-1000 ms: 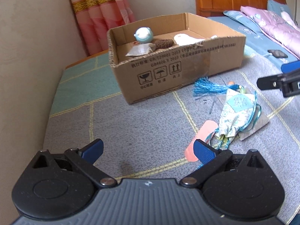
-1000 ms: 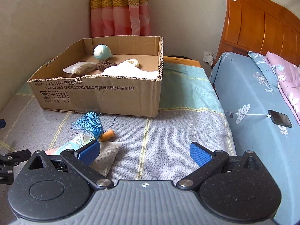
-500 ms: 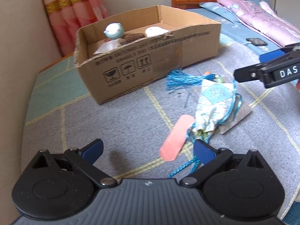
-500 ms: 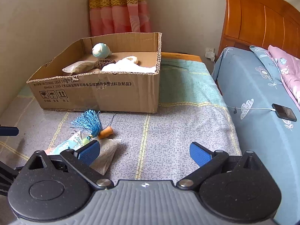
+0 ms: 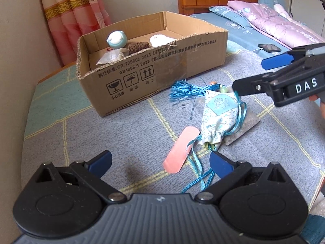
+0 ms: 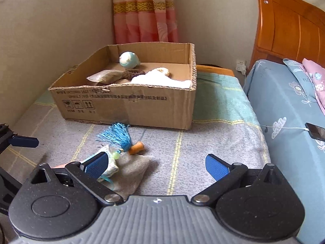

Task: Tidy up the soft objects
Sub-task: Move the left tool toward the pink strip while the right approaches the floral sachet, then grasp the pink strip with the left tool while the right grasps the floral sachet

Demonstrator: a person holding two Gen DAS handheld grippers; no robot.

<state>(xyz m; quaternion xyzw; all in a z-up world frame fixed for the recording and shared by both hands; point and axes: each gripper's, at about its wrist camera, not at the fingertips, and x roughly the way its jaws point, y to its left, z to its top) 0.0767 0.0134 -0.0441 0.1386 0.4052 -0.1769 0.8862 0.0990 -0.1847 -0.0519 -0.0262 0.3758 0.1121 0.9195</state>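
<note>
The left gripper (image 5: 160, 162) is hovering wide open and empty above a grey checked blanket (image 5: 85, 134), its blue pads flanking the near end of a pink oblong strip (image 5: 179, 149) and a trailing blue cord (image 5: 198, 174). Just beyond them, a floral drawstring sachet (image 5: 220, 118) is lying on top of a grey cloth pouch (image 5: 241, 128), with a blue tassel (image 5: 186, 90) fanning out from its far end toward an open cardboard box (image 5: 162, 75). The right gripper (image 6: 155, 163) is also spreading wide, holding nothing; its left pad is sitting over the sachet (image 6: 110, 162) while its right pad is hanging over bare blanket, and an orange knob (image 6: 137, 148) is resting beside the tassel (image 6: 116, 135). Seen from the left wrist, the right gripper is reaching in from the right, its near finger tip close to the sachet's far end, though contact cannot be told. Inside the box (image 6: 130, 105), a pale blue round toy (image 6: 129, 59), a brown knitted piece (image 6: 133, 73), a beige pillow-like pouch (image 6: 105, 76) and a white soft item (image 6: 160, 78) are lying together. A phone (image 6: 314, 131) is charging on the blue-sheeted bed (image 6: 284, 109) at right.
</note>
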